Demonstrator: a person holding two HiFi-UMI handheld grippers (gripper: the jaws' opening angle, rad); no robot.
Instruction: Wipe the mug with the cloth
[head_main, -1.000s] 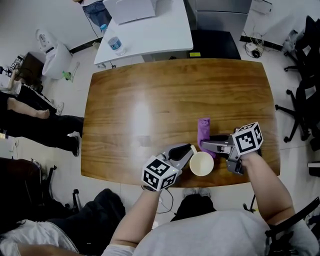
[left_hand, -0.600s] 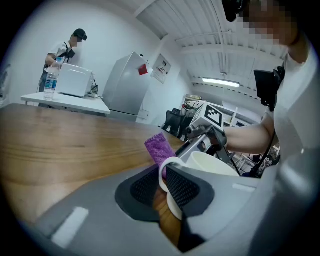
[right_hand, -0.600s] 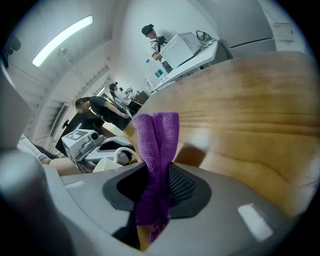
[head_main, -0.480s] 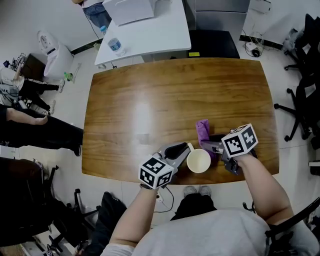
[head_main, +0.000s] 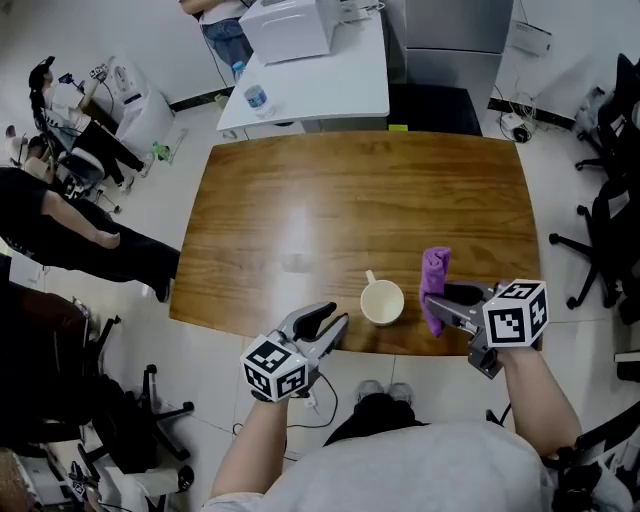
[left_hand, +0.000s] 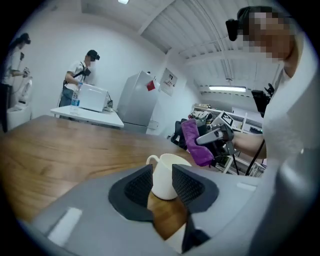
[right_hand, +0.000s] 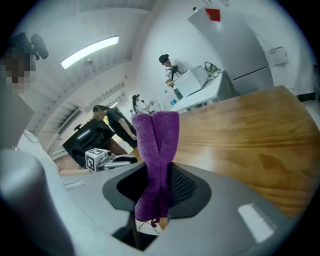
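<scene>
The mug (head_main: 382, 302) stands free at the lower centre of the counter (head_main: 300, 200), the left gripper (head_main: 335, 316) at its lower left has empty jaws that have just been opening, and the right gripper (head_main: 448, 303) clamps the cloth (head_main: 435, 285) alongside, so wiping looks finished and the cloth likely needs setting down.

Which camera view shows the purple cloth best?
The right gripper view: the purple cloth fills the centre, pinched by the right gripper. The head view shows it small from above; the left gripper view shows it distant, beyond the mug.
</scene>
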